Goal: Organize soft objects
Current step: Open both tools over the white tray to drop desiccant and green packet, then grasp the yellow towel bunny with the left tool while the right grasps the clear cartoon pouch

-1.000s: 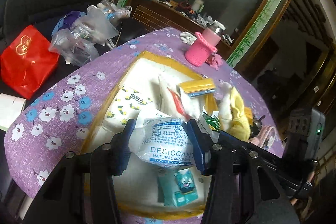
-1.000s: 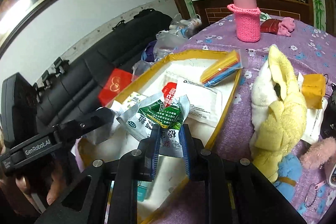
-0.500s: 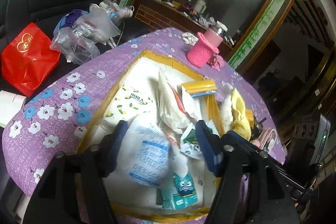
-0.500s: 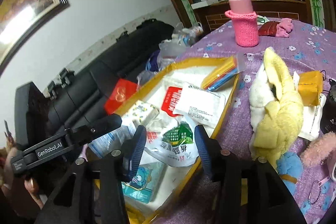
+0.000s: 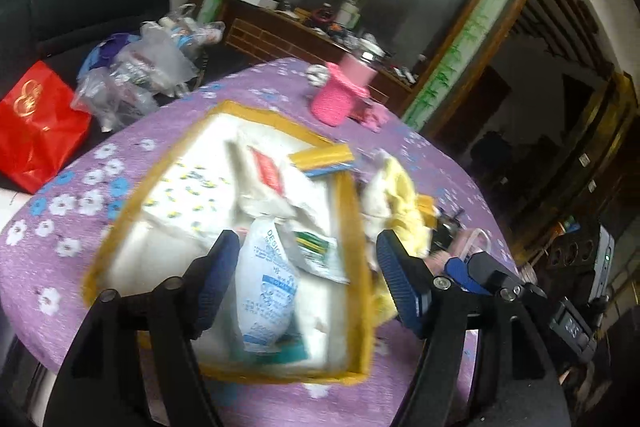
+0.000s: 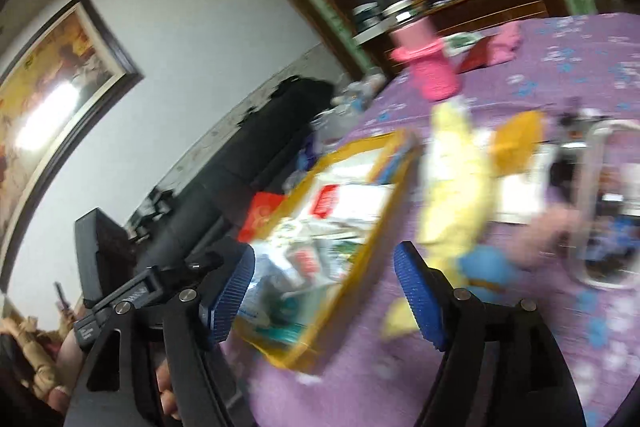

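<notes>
- Your tabletop (image 5: 168,307) is round, draped in a purple cloth printed with white and blue flowers; its near rim curves just below the tray, and bare cloth shows on the left side.
- The tray (image 5: 356,227) is a shallow white box with a mustard-yellow rim, sitting in the middle of the tabletop and full of crinkly sachets and packets.
- The yellow plush toy (image 6: 456,187) is soft and fuzzy, lying on the cloth just beside the tray's right rim; a blue plush piece (image 6: 490,267) sits at its near end. This view is blurred.
- The pink knitted bottle sleeve (image 5: 340,99) stands upright beyond the tray, well apart from it.
- The desiccant bag (image 5: 266,283) is a white, pillowy sachet with blue print, lying inside the tray at its near end.
- Your left hand-held gripper (image 5: 304,283) hangs above that bag with its ribbed blue pads spread wide, gripping nothing.
- Your right hand-held gripper (image 6: 324,295) is likewise spread and empty, straddling the tray's right rim.
</notes>
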Action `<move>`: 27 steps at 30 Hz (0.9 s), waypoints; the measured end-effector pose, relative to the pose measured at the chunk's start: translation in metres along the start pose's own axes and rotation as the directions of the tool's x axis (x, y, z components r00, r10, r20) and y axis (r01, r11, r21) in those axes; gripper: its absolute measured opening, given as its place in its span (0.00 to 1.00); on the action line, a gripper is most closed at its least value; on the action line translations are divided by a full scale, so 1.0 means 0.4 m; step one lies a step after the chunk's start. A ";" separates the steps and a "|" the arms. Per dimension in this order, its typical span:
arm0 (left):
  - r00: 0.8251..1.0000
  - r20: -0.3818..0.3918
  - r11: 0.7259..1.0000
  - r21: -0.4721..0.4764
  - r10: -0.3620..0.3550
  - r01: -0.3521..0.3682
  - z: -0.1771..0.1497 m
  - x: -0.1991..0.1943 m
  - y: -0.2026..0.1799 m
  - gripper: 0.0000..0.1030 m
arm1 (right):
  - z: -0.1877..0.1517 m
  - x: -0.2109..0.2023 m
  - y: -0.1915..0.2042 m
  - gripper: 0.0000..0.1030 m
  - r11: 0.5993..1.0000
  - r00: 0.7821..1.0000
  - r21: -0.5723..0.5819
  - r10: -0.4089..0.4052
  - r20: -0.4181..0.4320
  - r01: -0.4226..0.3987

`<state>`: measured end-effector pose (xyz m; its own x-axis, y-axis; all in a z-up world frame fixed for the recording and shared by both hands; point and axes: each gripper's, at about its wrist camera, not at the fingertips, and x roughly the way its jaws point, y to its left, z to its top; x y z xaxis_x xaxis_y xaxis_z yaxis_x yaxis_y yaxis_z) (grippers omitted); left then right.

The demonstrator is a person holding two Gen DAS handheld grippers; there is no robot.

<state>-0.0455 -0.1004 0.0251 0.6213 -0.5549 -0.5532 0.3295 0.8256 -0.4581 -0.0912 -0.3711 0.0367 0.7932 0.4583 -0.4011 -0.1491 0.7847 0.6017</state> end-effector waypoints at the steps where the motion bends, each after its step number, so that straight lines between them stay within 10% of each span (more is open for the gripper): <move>1: 1.000 -0.004 1.000 0.013 -0.012 0.012 -0.003 0.001 -0.015 0.68 | 0.004 -0.026 -0.016 0.74 1.000 1.000 0.004 -0.027 0.013 0.026; 4: 0.998 -0.019 0.997 0.053 -0.055 0.056 -0.012 0.009 -0.065 0.68 | 0.028 -0.101 -0.081 0.85 0.987 0.986 0.035 -0.158 0.051 0.156; 10: 0.994 -0.055 0.986 0.137 -0.093 0.100 -0.041 0.029 -0.157 0.68 | 0.073 -0.182 -0.220 0.87 0.893 0.891 0.149 -0.442 0.102 0.425; 18: 1.000 0.004 0.987 0.156 -0.026 0.025 -0.024 0.002 -0.173 0.68 | 0.065 -0.080 -0.293 0.89 0.889 0.901 0.161 -0.434 0.006 0.428; 24: 0.999 -0.016 0.971 0.234 -0.038 0.041 -0.001 0.044 -0.239 0.71 | 0.078 -0.006 -0.261 0.80 0.840 0.842 0.049 -0.539 -0.033 0.540; 27: 0.998 -0.053 0.949 0.313 -0.019 0.034 -0.003 0.101 -0.289 0.71 | 0.082 -0.011 -0.270 0.79 0.848 0.852 0.078 -0.523 -0.032 0.523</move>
<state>-0.0593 -0.2183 0.0549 0.5765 -0.5750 -0.5805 0.5564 0.7966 -0.2365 -0.0592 -0.4715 -0.0037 0.7348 -0.0064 -0.6783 0.3351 0.8729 0.3547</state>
